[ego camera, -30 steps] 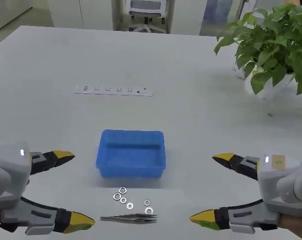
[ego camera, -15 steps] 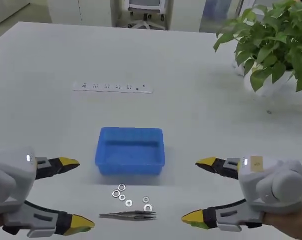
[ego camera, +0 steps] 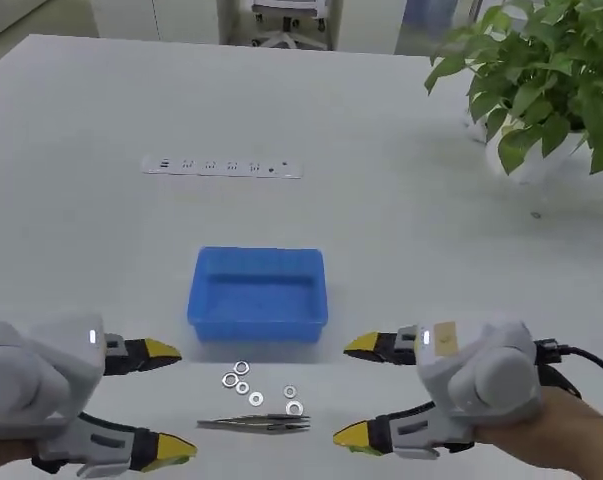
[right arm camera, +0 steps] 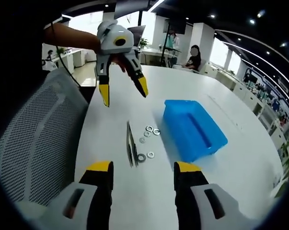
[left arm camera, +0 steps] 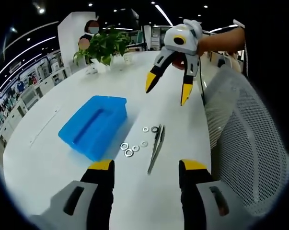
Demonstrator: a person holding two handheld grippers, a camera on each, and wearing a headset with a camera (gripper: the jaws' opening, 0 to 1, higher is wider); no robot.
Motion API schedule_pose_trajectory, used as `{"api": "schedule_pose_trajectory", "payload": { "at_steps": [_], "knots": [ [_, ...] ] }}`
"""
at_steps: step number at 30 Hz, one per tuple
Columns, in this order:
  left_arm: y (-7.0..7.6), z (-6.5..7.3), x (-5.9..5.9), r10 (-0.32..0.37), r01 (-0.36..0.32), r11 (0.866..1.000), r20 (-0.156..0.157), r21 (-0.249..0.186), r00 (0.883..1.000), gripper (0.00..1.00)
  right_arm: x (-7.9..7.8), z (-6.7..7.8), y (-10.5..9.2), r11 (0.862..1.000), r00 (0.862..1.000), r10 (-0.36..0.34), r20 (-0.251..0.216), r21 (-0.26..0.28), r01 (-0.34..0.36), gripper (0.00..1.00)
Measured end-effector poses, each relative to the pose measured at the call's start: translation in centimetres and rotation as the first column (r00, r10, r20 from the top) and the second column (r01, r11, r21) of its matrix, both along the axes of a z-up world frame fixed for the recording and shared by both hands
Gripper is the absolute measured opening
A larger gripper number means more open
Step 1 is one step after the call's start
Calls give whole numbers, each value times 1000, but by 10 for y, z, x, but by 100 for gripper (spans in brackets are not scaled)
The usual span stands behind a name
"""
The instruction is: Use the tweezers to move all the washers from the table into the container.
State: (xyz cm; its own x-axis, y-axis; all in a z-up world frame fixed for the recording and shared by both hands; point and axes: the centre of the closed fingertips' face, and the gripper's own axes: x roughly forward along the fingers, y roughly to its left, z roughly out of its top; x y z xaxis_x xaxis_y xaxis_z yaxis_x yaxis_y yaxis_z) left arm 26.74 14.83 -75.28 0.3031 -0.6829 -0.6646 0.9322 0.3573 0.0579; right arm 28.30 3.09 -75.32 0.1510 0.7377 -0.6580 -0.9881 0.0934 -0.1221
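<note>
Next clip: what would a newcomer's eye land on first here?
The bright blue container sits mid-table, with small washers and the tweezers lying just in front of it. The yellow-tipped left gripper and right gripper hang open either side of them; a leafy plant stands far right.

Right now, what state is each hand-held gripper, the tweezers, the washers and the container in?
Left hand-held gripper: open, empty.
Right hand-held gripper: open, empty.
Tweezers: lying flat on the table, ungripped.
Washers: loose on the table beside the tweezers.
Container: upright, empty.
</note>
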Motion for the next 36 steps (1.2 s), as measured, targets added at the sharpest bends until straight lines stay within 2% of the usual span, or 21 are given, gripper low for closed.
{"api": "schedule_pose_trajectory", "payload": {
  "at_steps": [5, 8, 15, 25, 30, 36],
  "knots": [
    [-3, -9, 1, -28, 28, 999, 5, 22, 1000, 50, -4, -9, 13, 998, 998, 56, -3, -30, -56, 44],
    [-4, -15, -1, -54, 54, 997, -4, 47, 999, 43, -5, -16, 20, 994, 996, 90, -4, -55, -90, 40],
    [-4, -24, -1, -89, 89, 992, -10, 87, 996, 36, -9, -27, 36, 985, 989, 148, -15, -82, -149, 32],
    [-4, -37, -2, -137, 139, 979, -25, 151, 990, 28, -12, -41, 51, 972, 980, 197, -31, -123, -199, 25],
    [-5, -40, 1, -150, 152, 974, -24, 167, 988, 24, -11, -48, 53, 965, 978, 207, -28, -156, -209, 21],
    [-7, -46, 1, -176, 180, 966, -41, 186, 984, 19, -10, -55, 56, 958, 977, 211, -36, -189, -214, 18]
  ]
}}
